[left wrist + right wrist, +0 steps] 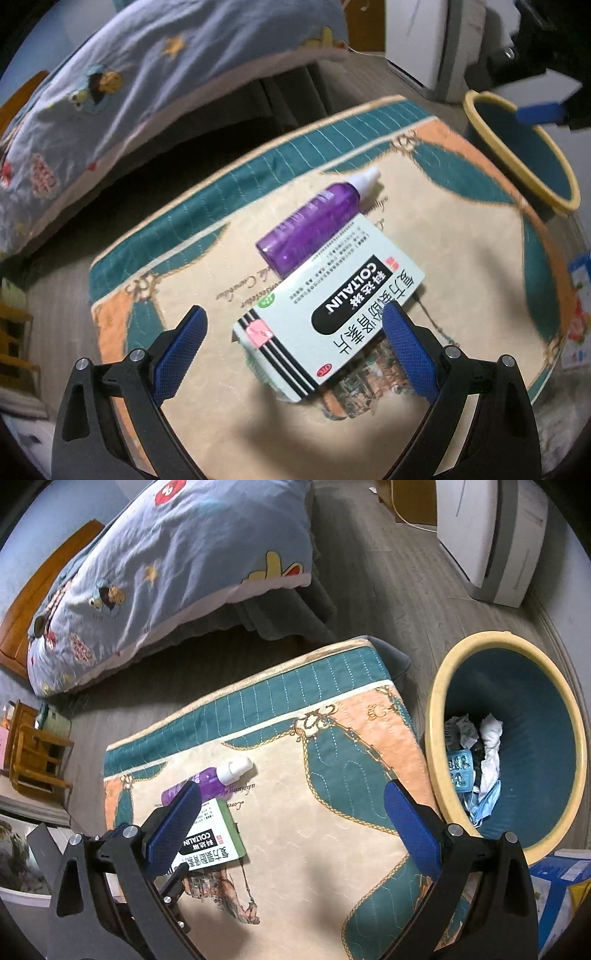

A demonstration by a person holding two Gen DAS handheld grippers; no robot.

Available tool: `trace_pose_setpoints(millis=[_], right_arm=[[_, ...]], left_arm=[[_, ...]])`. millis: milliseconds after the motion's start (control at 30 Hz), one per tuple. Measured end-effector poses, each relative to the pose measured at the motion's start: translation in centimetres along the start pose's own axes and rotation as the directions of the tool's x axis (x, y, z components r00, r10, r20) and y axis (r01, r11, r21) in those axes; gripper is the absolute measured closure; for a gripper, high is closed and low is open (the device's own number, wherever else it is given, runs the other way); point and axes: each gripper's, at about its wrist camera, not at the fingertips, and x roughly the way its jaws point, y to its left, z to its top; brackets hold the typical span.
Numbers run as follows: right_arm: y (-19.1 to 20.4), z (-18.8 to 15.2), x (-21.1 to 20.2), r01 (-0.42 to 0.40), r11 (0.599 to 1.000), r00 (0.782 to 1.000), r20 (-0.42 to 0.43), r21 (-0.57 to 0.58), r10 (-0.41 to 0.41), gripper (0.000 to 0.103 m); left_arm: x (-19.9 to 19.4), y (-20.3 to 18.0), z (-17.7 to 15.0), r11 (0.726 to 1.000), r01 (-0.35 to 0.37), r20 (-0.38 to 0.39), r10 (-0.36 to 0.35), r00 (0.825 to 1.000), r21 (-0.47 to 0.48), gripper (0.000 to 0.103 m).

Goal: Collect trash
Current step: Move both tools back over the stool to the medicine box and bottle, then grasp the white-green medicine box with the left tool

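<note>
Below, the left tongs (291,328) gaped wide around the medicine box (328,314), not gripping it. The right tongs (291,805) hung wide open, empty, near the mat's (332,812) bin-side edge, beside the trash bin (535,709).

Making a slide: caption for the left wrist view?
Open left tongs straddle a Coltalin medicine box beside a purple bottle.

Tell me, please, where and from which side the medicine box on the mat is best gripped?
Probably across its two long edges, from above. The medicine box lies flat on the mat, its far end resting on the purple bottle. The open left hand-held gripper already straddles its near, free end, so closing there should avoid the bottle.
</note>
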Motion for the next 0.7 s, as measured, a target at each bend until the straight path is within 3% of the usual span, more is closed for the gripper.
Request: trace_pose_setpoints(millis=[233, 333, 500, 600, 700], right_arm=[[0.0, 0.3, 1.1, 0.016, 1.0, 1.0, -0.017, -0.02, -0.017, 0.006], [-0.2, 0.6, 1.4, 0.021, 0.999, 1.0, -0.02, -0.025, -0.022, 0.006], [-0.5, 1.0, 2.1, 0.018, 1.0, 0.999, -0.036, -0.021, -0.019, 0.006], [-0.3, 1.2, 2.4, 0.009, 1.0, 0.999, -0.041, -0.014, -0.01, 0.006], [0.3, 1.3, 2.5, 0.001, 1.0, 0.999, -0.04, -0.027, -0.002, 0.006]], left_arm=[[2.8, -1.3, 0.5, 0.994, 0.07, -0.019, -0.068, 0.997, 0.089, 0.008], [3.5, -1.0, 0.9, 0.99, 0.122, -0.018, -0.121, 0.993, 0.076, 0.005], [4.3, 0.4, 0.8, 0.971, 0.238, -0.073, -0.238, 0.969, -0.001, 0.005], [4.5, 0.1, 0.1, 0.954, 0.3, -0.114, -0.296, 0.948, 0.018, 0.005], [4.6, -1.4, -0.9, 0.953, 0.275, -0.156, -0.255, 0.954, 0.125, 0.005]])
